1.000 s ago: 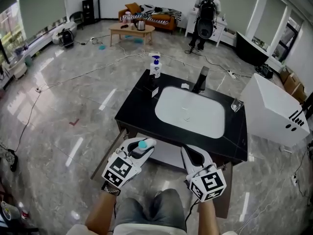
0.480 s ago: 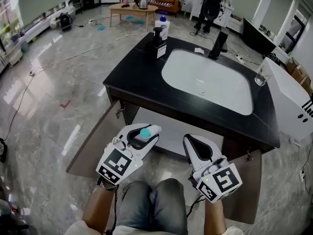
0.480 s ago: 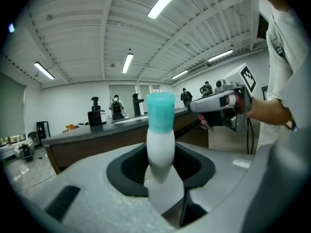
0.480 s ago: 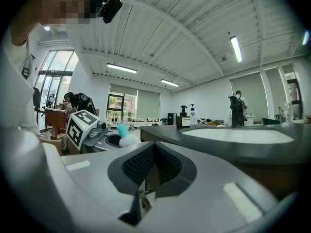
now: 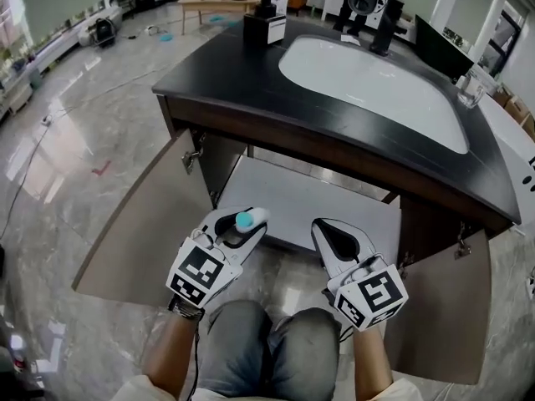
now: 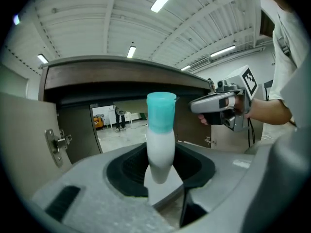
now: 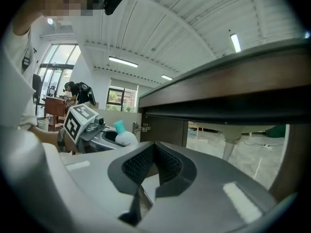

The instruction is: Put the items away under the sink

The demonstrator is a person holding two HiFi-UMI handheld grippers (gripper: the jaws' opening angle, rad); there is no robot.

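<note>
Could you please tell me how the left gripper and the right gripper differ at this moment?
The left gripper holds a white bottle with a teal cap; the right gripper holds nothing. The left gripper's jaws stand apart around the bottle; the right gripper's jaws are together. Both point toward the open cabinet under the sink, side by side.

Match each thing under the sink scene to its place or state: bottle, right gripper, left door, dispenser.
Things:
1. bottle
2. right gripper
3. left door
4. dispenser

Places or states:
A. swung open
B. standing on the counter
C. clamped in the left gripper
D. empty

Pairs: 1-C, 2-D, 3-A, 4-B
</note>
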